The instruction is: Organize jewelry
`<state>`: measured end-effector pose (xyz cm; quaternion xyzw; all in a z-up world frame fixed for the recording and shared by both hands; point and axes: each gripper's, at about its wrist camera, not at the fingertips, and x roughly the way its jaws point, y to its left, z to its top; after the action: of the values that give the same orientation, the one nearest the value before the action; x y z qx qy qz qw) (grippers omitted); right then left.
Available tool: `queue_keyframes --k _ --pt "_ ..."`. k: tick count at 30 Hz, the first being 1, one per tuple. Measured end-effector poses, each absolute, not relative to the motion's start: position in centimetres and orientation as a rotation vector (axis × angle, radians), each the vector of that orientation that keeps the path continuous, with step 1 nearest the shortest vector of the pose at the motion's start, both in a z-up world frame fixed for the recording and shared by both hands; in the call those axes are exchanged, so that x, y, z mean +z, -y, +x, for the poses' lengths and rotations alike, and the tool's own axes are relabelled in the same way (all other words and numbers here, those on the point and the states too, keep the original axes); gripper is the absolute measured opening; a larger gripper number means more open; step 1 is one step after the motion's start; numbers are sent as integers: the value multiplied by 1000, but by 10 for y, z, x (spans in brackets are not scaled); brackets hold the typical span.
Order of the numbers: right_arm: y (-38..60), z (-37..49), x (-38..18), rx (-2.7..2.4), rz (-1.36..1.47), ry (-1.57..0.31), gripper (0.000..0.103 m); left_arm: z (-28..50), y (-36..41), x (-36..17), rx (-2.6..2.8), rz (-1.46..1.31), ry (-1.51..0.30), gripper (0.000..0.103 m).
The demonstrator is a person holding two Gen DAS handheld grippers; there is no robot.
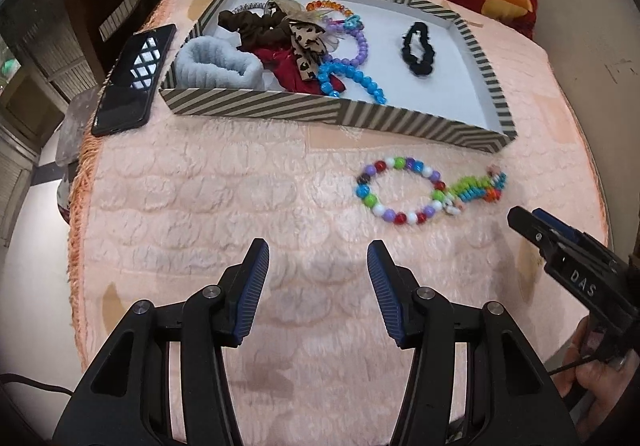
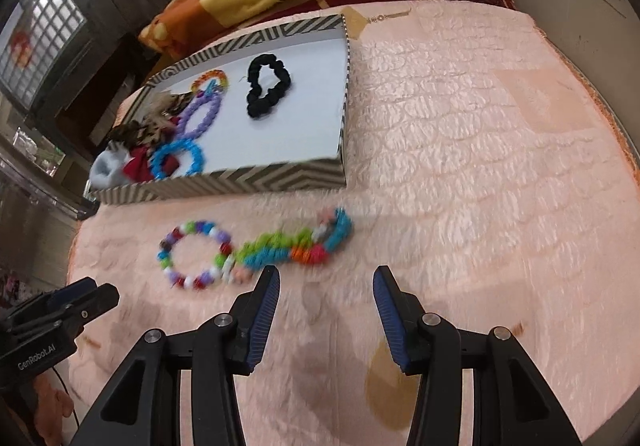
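While both of your grippers hover over the pink fuzzy cloth, nothing is held in either. Your left gripper has its fingers spread wide, released, with bare cloth between them. Your right gripper is likewise spread and empty, its left fingertip just beside the multicolored bead bracelet. That bracelet lies flat on the cloth, touching a second bracelet of green, blue and orange pieces, both in front of the striped tray. Inside the tray: black scrunchie alone on the right half; blue bead bracelet, purple bead bracelet, grey cuff and brown scrunchie crowded to the left. A phone lies beside the tray's left wall.
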<state>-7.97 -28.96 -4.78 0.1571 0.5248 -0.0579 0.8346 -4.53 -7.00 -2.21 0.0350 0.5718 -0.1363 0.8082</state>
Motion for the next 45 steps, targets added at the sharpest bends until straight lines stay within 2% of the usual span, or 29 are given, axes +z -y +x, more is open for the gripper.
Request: queue_keyframes --k 11,19,21,22,23,25,28,36,45 --pt "294 -54 -68 -155 321 -1113 45 -4 94 -51 -338 100 -1263 51" --pt "303 -60 -68 -162 359 -1078 10 3 118 -61 -372 191 -1252 51" --pt "306 -65 -65 -155 374 -1065 6 2 121 -61 -383 222 -1232 37" --pt "307 -67 -61 -150 382 -1053 5 2 122 -61 -388 231 -1221 17" --pt "308 -70 -58 -148 384 -1044 5 3 122 -60 -405 227 -1225 12" --pt "308 -75 -48 -139 380 -1025 5 5 122 -59 -426 221 -1239 8" --pt "306 -81 -29 -123 357 -990 5 5 117 -53 -466 186 -1257 8" --pt "310 -85 5 -94 345 -931 5 -2 106 -4 -511 168 -1166 8" --pt "305 -70 57 -48 286 -841 5 10 123 41 -527 161 -1106 8"
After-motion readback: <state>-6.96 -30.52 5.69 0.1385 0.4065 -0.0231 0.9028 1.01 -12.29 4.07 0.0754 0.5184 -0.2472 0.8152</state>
